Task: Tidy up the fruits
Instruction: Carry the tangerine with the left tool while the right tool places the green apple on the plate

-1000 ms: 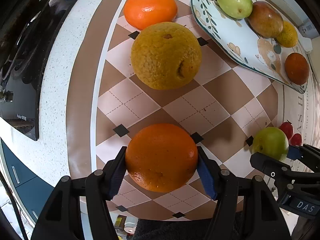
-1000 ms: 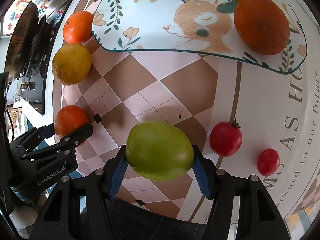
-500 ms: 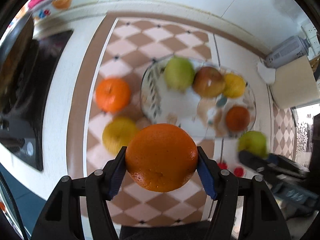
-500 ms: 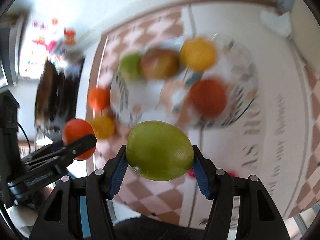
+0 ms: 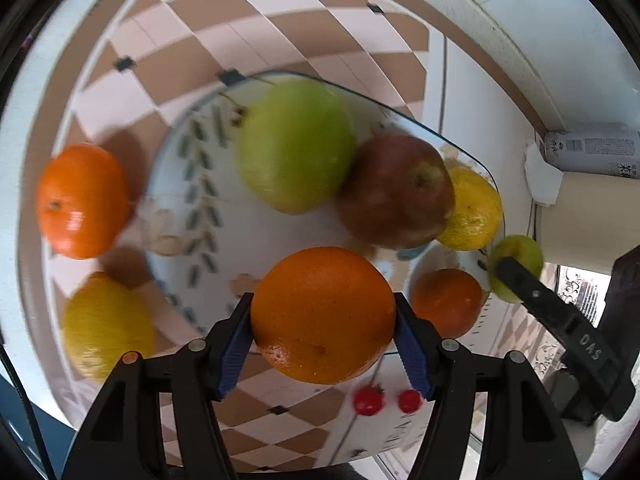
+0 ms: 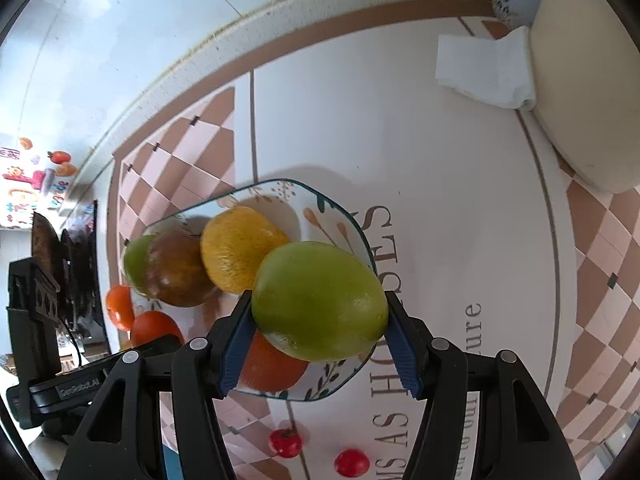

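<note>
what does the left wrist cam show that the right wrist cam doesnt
Only the left wrist view: the left gripper clamped on an orange, and a yellow citrus on the mat beside the plate.

Only the right wrist view: the right gripper's blue pads against the green fruit, and wall stickers.

Both: the plate's fruit and two small red tomatoes.
</note>
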